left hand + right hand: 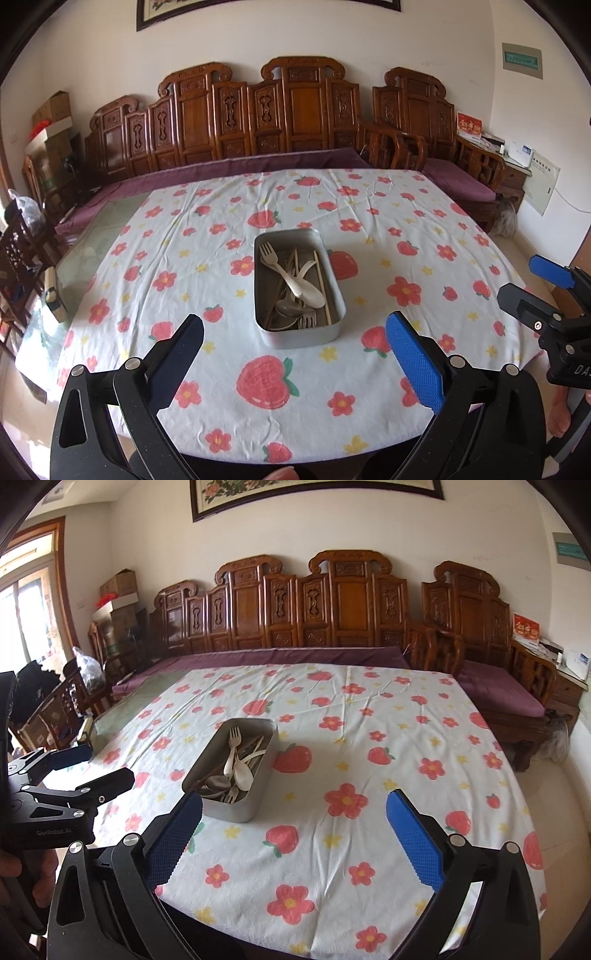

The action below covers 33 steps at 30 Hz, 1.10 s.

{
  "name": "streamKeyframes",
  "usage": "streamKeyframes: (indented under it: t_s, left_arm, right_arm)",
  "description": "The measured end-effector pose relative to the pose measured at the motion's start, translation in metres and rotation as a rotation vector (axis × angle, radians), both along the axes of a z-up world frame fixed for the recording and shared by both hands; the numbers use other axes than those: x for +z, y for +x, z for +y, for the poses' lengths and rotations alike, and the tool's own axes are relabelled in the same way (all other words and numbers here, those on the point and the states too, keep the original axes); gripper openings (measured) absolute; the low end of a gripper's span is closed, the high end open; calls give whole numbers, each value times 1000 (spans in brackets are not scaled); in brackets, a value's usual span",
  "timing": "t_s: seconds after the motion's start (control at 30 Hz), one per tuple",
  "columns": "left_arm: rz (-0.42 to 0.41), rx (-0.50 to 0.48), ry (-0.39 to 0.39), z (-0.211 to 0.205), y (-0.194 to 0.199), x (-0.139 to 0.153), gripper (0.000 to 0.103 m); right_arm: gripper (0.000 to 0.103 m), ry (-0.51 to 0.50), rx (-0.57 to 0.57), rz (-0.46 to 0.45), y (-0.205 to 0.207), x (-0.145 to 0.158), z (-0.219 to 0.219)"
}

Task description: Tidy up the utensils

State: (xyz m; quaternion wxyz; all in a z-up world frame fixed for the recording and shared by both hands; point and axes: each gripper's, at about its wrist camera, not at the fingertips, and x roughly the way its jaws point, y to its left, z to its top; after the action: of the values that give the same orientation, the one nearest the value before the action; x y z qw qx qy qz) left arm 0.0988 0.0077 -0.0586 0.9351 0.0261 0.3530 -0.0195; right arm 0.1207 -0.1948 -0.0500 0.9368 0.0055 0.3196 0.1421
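A grey metal tin (334,295) (267,744) stands in the middle of the table, on the flowered cloth. It holds several utensils: a cream plastic fork (275,264) (232,749), a cream spoon (310,293), metal spoons (218,784), metal forks and wooden chopsticks (322,282). My left gripper (295,341) is open and empty, above the cloth just in front of the tin. My right gripper (295,821) is open and empty, in front of the tin and to its right. Each gripper shows at the edge of the other's view, the right one (521,284) and the left one (99,764).
The flowered tablecloth (406,229) (369,738) covers most of a glass table; bare glass (96,236) shows at the left. A carved wooden sofa with purple cushions (258,162) stands behind the table. Wooden chairs and boxes (59,709) crowd the left side.
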Motion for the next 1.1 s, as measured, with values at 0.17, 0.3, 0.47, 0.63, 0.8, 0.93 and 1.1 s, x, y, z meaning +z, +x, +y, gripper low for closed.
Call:
streamKeyframes:
  t_s: [0.17, 0.3, 0.47, 0.63, 0.8, 0.93, 1.1]
  left_arm:
    - [-52, -10, -28, -5, -13, 25, 95]
    - [-111, -15, -43, -10, -25, 48, 95]
    - [-174, -8, -44, -15, -37, 73, 95]
    - [-218, 2, -42, -18, -48, 91, 95]
    - [-260, 18, -39, -18, -59, 103, 95]
    - [-274, 26, -48, -17, -64, 107, 95]
    - [-275, 35, -48, -16, -65, 106, 95]
  right_arm:
    - [100, 27, -17, -62, -16, 27, -10]
    - [100, 37, -27, -121, -28, 50, -15]
    - [100, 34, -36, -184, -42, 73, -18]
    - [100, 38, -44, -238, -55, 92, -23]
    - [100, 48, -46, -271, -68, 104, -27]
    - [100, 47, -48, -283, -73, 109, -30]
    - [100, 49, -47, -282, -73, 110, -30]
